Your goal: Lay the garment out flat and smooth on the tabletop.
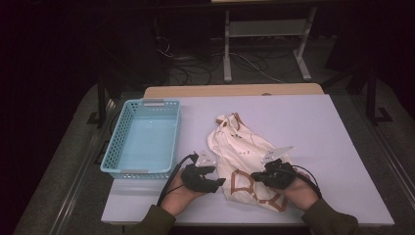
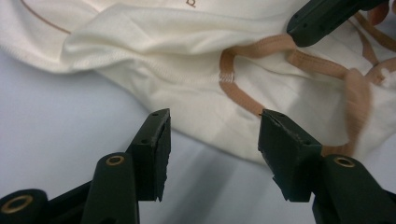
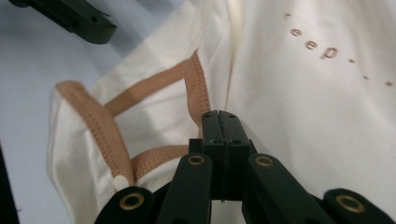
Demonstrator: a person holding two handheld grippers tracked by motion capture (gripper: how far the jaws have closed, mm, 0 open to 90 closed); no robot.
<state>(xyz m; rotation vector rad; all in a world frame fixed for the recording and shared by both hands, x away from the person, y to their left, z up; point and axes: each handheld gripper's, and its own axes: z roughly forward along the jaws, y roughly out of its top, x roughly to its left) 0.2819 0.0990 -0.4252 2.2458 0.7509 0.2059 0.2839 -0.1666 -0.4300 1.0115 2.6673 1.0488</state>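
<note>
Table [image 1: 318,127]: blue basket [image 1: 113,147] empty beyond your half-open left gripper [image 2: 212,135]; your right gripper [image 3: 219,116] pinched shut at cream garment's [image 3: 303,107] strap.

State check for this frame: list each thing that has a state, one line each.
cream garment: crumpled on the table, tan straps at its near end.
tan straps: looped, lying loose on the cloth.
blue basket: upright, nothing in it.
left gripper: open, at the garment's edge, nothing between its jaws.
right gripper: jaws together at a tan strap; a pinch on fabric cannot be confirmed.
</note>
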